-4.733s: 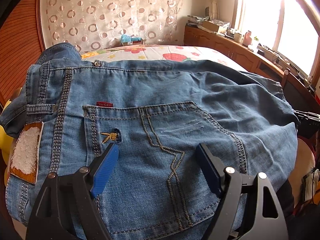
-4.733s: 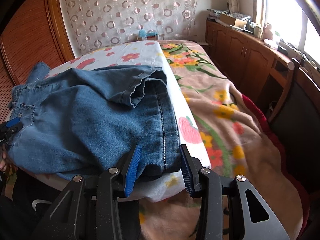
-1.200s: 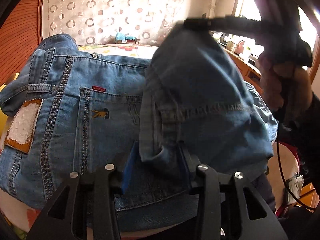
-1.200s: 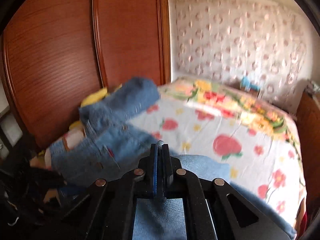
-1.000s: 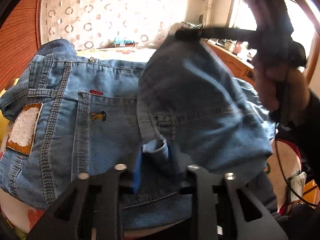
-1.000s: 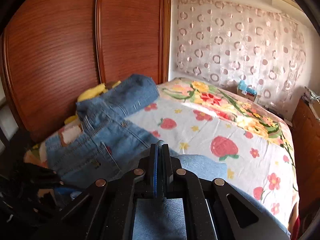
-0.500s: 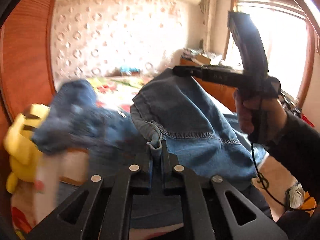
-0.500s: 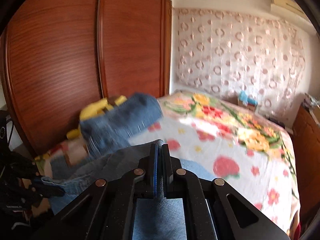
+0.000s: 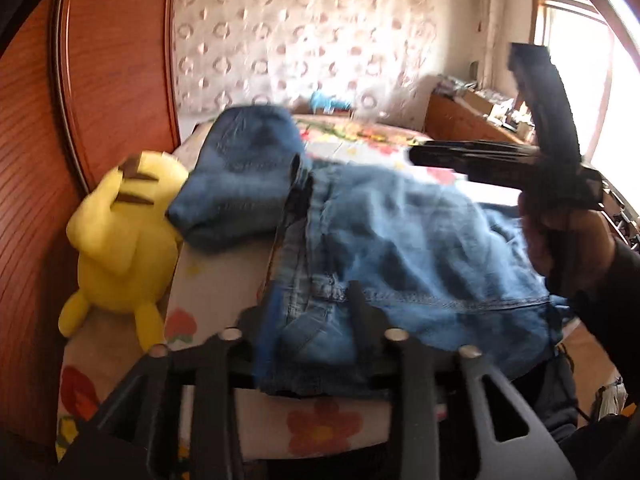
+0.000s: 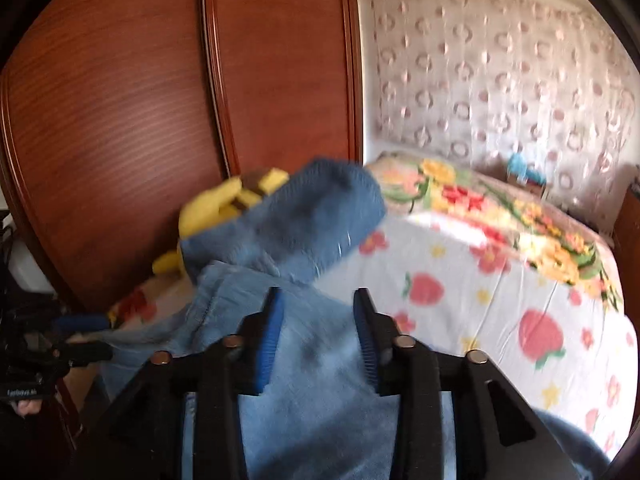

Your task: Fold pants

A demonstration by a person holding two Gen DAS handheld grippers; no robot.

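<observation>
At nine o'clock in your left wrist view a yellow plush toy (image 9: 120, 236) leans on the wooden wardrobe (image 9: 36, 200), touching a darker denim bundle (image 9: 244, 172) at eleven o'clock. That bundle lies on the floral bedsheet (image 9: 216, 276) just beside the pants; whether it belongs to them you cannot tell.

The pants (image 9: 404, 248) lie folded over at the near corner of the bed, from the centre out to three o'clock. Your left gripper (image 9: 310, 332), at six o'clock, is letting go: its jaws are opening, and the hem corner sits between them without being pressed. At two o'clock your right hand (image 9: 560, 248) carries the right gripper (image 10: 318, 332) over the far side of the fold. Its own camera shows its jaws opening as well, with pale denim loose between the pads.

Expect the denim to handle as heavy, soft cloth: it will drape and sag from any single pinch, yet its thick seams and hems hold a crease well and give the ribbed pads something firm to bite. It is neither slippery nor fragile. For a further fold, take it at the stitched hem line running from five to three o'clock, one gripper at each end, so the layers travel together and do not slide apart. Avoid a mid-panel pinch; it would likely lift only the top layer.
</observation>
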